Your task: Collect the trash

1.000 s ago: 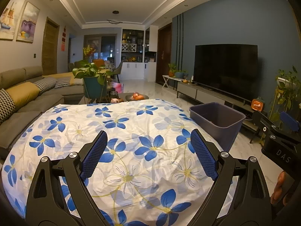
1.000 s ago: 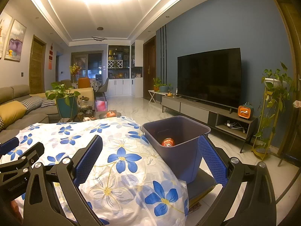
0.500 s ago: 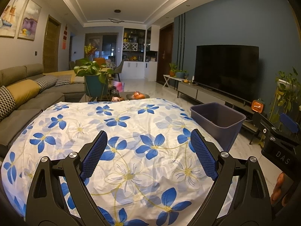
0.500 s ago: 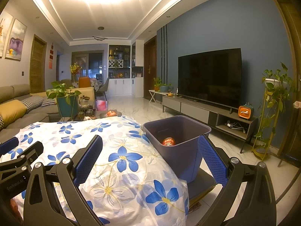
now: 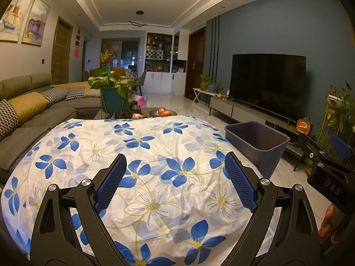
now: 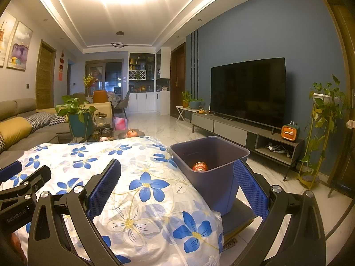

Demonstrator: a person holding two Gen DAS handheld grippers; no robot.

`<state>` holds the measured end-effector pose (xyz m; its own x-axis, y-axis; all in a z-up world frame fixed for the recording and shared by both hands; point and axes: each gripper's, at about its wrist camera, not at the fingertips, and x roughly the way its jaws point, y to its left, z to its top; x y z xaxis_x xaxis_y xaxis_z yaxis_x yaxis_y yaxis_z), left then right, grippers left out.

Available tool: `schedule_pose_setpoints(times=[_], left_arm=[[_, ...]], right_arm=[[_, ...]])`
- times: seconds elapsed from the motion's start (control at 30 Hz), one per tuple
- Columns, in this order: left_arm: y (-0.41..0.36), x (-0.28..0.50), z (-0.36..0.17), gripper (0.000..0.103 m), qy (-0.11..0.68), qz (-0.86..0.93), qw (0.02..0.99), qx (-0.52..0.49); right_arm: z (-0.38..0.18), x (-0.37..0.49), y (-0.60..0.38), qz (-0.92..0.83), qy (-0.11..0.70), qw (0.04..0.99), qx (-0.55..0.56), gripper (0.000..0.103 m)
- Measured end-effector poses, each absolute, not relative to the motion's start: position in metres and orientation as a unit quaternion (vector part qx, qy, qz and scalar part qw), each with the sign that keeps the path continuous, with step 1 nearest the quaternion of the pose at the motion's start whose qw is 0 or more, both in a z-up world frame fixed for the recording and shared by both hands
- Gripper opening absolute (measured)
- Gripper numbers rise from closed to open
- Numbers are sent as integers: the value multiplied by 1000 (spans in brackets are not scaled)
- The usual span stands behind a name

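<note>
Left gripper (image 5: 175, 181) and right gripper (image 6: 177, 186): jaws spread wide, both empty, above the floral tablecloth (image 5: 142, 155).
Purple bin (image 6: 213, 175) stands just beside the table's right edge, on a low platform; an orange-red can (image 6: 199, 167) lies inside it.

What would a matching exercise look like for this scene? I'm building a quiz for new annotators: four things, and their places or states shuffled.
Things:
1. orange can
2. purple bin
3. left tongs
4. flowered cloth

Places or states:
A. open, holding nothing
B. spread over the table
C. lying inside the bin
D. standing beside the table's right edge

Pairs: 1-C, 2-D, 3-A, 4-B
</note>
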<state>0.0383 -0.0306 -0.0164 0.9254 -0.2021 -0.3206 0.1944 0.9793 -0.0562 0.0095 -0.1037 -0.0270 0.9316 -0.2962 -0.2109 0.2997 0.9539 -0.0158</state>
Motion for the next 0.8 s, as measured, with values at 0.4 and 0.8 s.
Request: schedule_pose_setpoints(times=[0.4,0.8], left_arm=[[-30,38,-16,89,165,-101,981,-12],[-28,38,-18,95,173,-102,980,-11]], right_arm=[[-28,8,-104,-152,106,983,9,97],[-31,10,-101,-148,109,983,10,97]])
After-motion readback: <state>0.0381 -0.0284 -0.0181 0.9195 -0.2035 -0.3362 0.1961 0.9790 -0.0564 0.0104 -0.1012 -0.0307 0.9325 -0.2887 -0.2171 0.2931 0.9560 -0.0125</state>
